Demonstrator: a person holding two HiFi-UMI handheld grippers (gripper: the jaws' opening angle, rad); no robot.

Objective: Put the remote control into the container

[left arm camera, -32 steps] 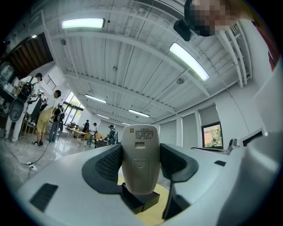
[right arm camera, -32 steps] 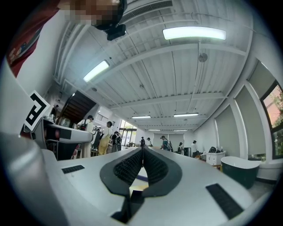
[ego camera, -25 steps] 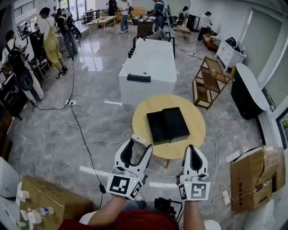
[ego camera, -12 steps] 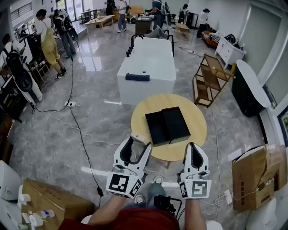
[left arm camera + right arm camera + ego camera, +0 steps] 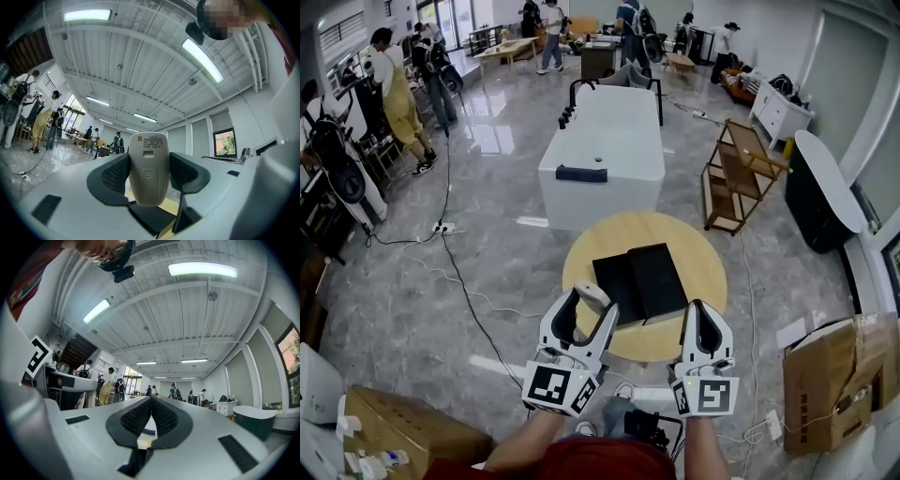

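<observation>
The left gripper (image 5: 584, 306) is pinching the remote control (image 5: 148, 168); the right gripper (image 5: 700, 314) is pressing its jaws together. The black container (image 5: 639, 283) is lying just ahead on the table (image 5: 698, 258).

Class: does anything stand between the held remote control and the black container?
Nothing visible. The left tool holds the beige plastic remote control close to the black rectangular container on the round wooden table.
</observation>
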